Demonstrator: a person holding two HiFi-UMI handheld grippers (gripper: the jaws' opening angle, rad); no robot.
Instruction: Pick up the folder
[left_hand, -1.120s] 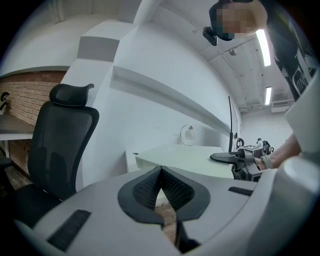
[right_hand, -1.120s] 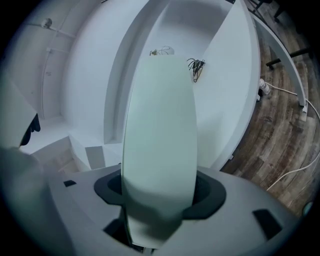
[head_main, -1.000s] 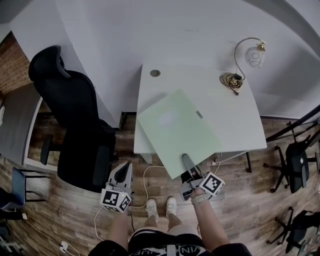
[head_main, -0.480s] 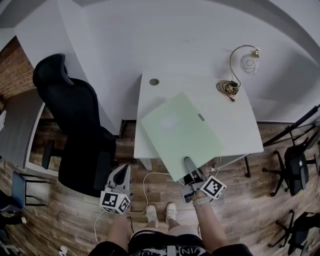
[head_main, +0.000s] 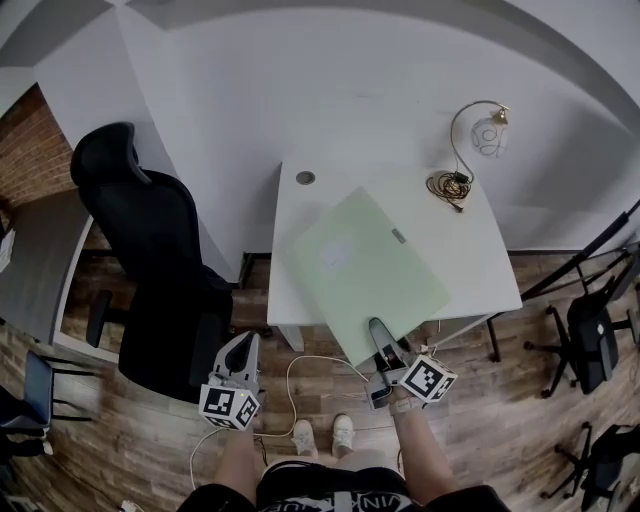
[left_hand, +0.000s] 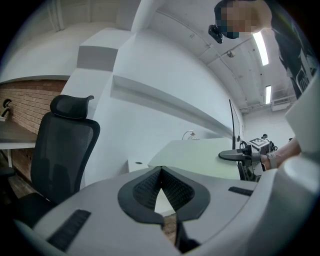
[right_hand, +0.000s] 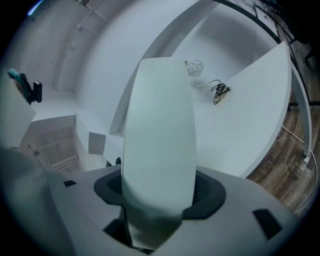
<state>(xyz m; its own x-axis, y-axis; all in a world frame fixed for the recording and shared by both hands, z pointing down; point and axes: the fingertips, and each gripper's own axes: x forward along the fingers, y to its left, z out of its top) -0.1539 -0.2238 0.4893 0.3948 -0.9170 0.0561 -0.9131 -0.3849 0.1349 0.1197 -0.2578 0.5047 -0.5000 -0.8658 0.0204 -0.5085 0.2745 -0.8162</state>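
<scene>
Gripping folder: right tool (head_main: 383, 345), jaws clamped on the near corner, nothing else held.
Folder (head_main: 365, 275): 1, light green, flat, slanted over the tabletop (head_main: 480, 270), near corner past the front edge; contact with the tabletop unclear.
Left tool (head_main: 240, 352): jaw tips together, empty, well left of the folder, over the floor (head_main: 150, 430).
Tools: 2.
Tabletop: 1, white.
Lamp (head_main: 478, 135): 1, at the far right corner.
Cable (head_main: 445, 185): 1 coil, beside the lamp.
Office chair (head_main: 150, 260): 1, black, left of the tabletop.
</scene>
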